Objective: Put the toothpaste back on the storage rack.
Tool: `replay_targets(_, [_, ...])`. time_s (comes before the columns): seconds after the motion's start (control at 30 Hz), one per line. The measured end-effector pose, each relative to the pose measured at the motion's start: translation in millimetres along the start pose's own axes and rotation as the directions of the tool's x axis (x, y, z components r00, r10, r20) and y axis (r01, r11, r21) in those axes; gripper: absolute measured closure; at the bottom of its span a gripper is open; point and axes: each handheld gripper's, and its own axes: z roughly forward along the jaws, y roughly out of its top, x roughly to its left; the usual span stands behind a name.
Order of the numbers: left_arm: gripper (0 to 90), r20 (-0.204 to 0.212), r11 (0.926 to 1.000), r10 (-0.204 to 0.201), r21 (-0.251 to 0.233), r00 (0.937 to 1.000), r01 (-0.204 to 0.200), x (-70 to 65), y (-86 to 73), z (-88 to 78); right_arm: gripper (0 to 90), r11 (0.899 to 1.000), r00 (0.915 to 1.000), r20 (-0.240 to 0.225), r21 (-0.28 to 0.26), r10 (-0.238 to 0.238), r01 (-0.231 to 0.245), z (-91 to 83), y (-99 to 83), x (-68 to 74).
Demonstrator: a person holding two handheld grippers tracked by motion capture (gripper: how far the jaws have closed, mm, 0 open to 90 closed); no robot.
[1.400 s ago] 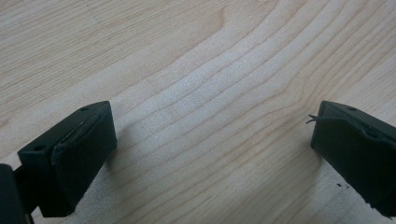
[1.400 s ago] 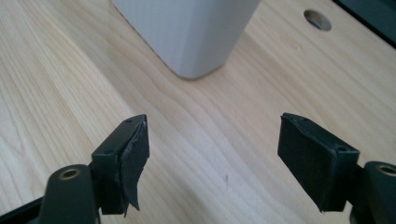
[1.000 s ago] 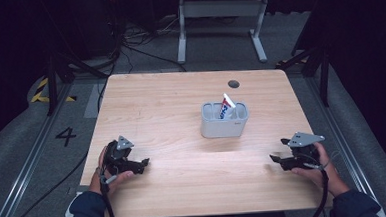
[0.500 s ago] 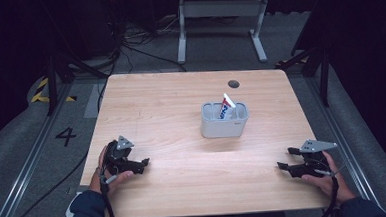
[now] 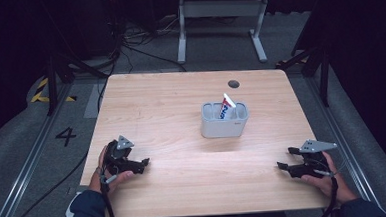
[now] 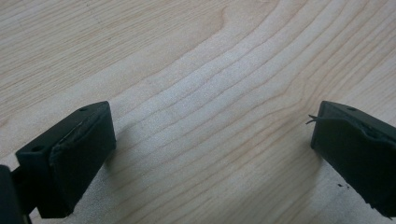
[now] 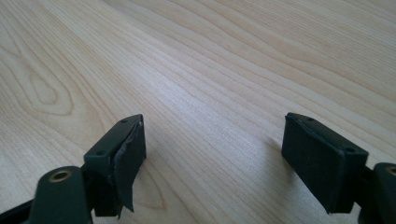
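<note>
Pale wood table (image 5: 181,104) carries a grey holder (image 5: 224,120) right of centre — a tube (image 5: 227,106) stands inside. Both grippers — left (image 5: 143,164), right (image 5: 283,166) — rest near, 2 pairs of jaws spread and empty, the right's just widened; nothing looks started.

Grey holder with a tube on the bench

The grey holder (image 5: 225,122) stands upright right of the bench's middle; a white, red and blue tube (image 5: 227,105) leans inside, tip poking above the rim.

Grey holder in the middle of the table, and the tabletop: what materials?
Grey two-compartment holder: probably matte moulded plastic, given its even colour, rounded corners and lack of glare. Pale wooden tabletop: wood or wood-look laminate; clear grain lines, smooth satin surface.
</note>
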Motion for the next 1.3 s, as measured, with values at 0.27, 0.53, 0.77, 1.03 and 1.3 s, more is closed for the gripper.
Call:
replay_targets(0.27, [0.2, -0.001, 1.0000, 0.002, 0.000, 1.0000, -0.002, 0.1, 0.1, 0.0, 21.9, 1.000, 1.0000, 0.006, 0.000, 0.002, -0.002, 0.0, -0.1, 0.5])
replay_targets(0.53, [0.2, 0.000, 1.0000, -0.007, 0.001, 1.0000, 0.007, -0.3, 0.6, 0.5, 21.7, 1.000, 1.0000, 0.003, 0.001, 0.003, -0.003, 0.1, 0.1, 0.3])
replay_targets(0.77, [0.2, -0.002, 1.0000, -0.006, 0.003, 1.0000, 0.006, -0.1, 0.9, 0.6, 21.8, 1.000, 1.0000, 0.003, 0.001, 0.003, -0.003, 0.1, 0.1, 0.3])
replay_targets(1.03, [0.2, -0.002, 1.0000, -0.007, 0.003, 1.0000, 0.007, -0.1, 0.9, 0.6, 21.7, 1.000, 1.0000, 0.002, 0.001, 0.002, -0.002, 0.1, 0.1, 0.2])
replay_targets(1.3, [0.2, -0.002, 1.0000, -0.007, 0.003, 1.0000, 0.007, -0.1, 0.9, 0.6, 21.7, 1.000, 1.0000, 0.001, 0.000, 0.002, -0.002, 0.1, 0.1, 0.1])
